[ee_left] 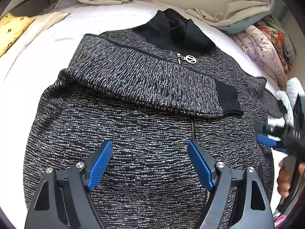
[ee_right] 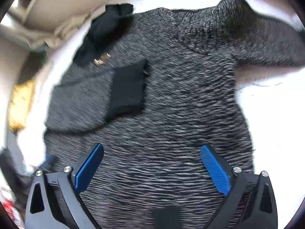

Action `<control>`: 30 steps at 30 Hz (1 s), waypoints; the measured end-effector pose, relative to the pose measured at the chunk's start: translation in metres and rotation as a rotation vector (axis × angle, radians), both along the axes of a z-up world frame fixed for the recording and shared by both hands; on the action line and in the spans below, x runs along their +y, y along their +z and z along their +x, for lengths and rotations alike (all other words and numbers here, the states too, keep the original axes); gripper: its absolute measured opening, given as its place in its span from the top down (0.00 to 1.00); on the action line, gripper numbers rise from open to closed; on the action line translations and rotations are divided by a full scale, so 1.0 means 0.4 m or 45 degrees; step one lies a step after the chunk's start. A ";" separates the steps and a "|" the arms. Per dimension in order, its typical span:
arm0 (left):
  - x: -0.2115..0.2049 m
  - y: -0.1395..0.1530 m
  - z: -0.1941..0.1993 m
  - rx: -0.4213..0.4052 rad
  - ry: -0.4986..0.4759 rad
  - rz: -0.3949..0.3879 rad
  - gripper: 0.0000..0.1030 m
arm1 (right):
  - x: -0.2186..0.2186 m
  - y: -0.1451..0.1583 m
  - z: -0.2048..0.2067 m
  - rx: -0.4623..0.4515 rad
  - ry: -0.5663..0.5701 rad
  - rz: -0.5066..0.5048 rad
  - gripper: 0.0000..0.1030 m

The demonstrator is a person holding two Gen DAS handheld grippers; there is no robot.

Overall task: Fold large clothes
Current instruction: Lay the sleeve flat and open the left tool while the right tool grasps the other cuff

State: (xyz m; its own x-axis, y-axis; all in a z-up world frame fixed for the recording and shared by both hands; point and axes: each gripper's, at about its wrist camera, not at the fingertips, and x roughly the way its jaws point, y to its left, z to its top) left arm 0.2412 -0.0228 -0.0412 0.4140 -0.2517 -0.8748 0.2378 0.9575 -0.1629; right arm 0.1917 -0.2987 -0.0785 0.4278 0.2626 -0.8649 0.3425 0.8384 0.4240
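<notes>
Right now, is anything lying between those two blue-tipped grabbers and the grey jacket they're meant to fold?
Nothing visible. Both the left hand-held gripper and the right hand-held gripper hang open directly over the grey jacket, with only bare knit beneath.

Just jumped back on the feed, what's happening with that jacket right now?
A person with a gripper in each hand is folding a grey knit zip jacket spread on a white bed. One sleeve is already folded across the chest, its black cuff near the zipper. The other sleeve lies out to the side, unfolded. The left gripper and right gripper both hover open over the jacket's body, holding nothing.
</notes>
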 end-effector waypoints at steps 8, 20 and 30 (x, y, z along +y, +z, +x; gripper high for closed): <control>-0.003 0.006 0.001 -0.014 -0.004 0.009 0.19 | -0.003 -0.063 0.111 -0.011 -0.045 0.329 0.52; -0.010 -0.038 0.036 0.010 0.029 0.074 0.19 | 0.018 -0.078 0.252 -0.138 0.045 0.163 0.95; -0.050 -0.036 0.003 -0.064 -0.055 0.168 0.18 | 0.002 0.056 0.274 -0.356 0.087 -0.108 0.98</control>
State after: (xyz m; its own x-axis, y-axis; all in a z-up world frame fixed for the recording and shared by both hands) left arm 0.2424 -0.0427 -0.0555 0.4497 -0.1547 -0.8797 0.2842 0.9585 -0.0233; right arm 0.3014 -0.2980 -0.0560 0.6363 0.2308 -0.7361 0.1642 0.8918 0.4215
